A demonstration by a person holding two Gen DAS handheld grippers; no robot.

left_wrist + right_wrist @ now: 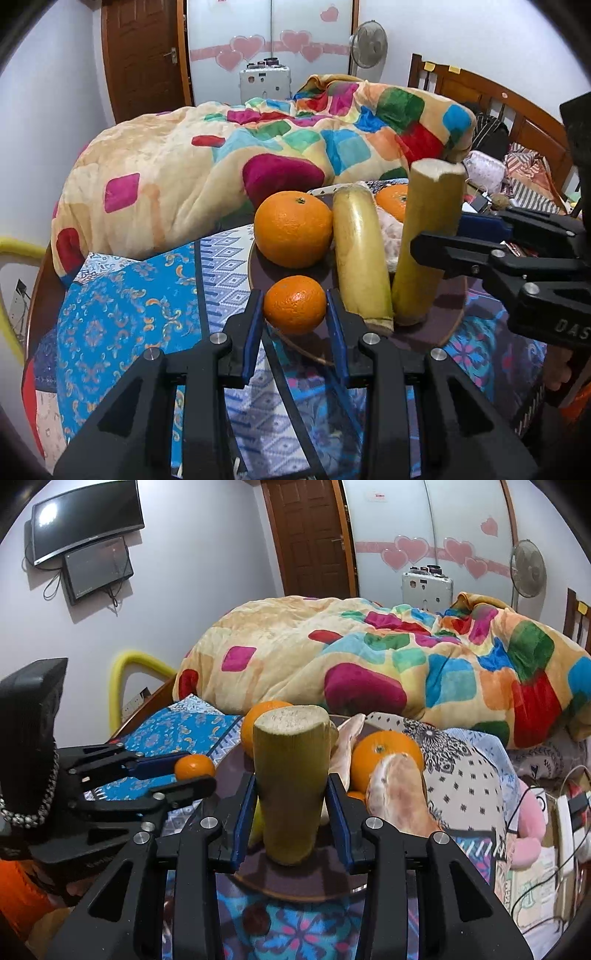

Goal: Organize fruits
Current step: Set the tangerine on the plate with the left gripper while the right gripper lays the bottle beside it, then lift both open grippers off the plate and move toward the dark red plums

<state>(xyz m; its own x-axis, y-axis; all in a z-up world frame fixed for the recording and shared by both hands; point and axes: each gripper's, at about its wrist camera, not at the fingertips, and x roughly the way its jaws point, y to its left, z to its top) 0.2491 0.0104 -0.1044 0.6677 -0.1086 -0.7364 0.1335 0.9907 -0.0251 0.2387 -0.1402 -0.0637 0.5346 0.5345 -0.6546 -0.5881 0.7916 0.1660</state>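
A round dark plate (428,325) on the patterned cloth holds a large orange (293,229), a second orange (393,201), a lying sugarcane piece (360,258) and an upright sugarcane piece (430,236). My left gripper (295,310) is shut on a small orange (295,304) at the plate's near edge; it also shows in the right wrist view (194,767). My right gripper (291,805) is shut on the upright sugarcane piece (291,779), which stands on the plate (295,884). A peeled pale fruit (397,794) lies right of it.
A heaped colourful blanket (236,155) lies right behind the plate. A wooden headboard (498,110) and clutter are at the right. Cables and a pink toy (532,823) lie off the right side. A door (310,535), fan (528,568) and wall screens (85,535) are far back.
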